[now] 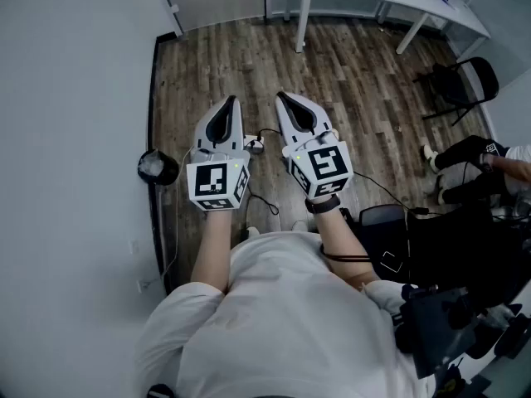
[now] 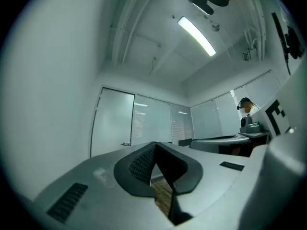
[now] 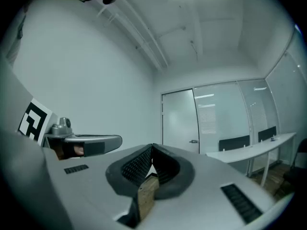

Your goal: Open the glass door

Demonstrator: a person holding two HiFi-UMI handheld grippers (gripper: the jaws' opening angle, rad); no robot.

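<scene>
Left gripper (image 1: 230,104) fingers together, empty. Right gripper (image 1: 283,99) same. Both side by side, roughly level, glass door (image 3: 180,123) well ahead of fingers.

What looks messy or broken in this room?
Nothing looks broken or spilled. The only untidy bit is a black cable trailing loose across the wooden floor. The glass door looks shut and straight in its frame.
</scene>
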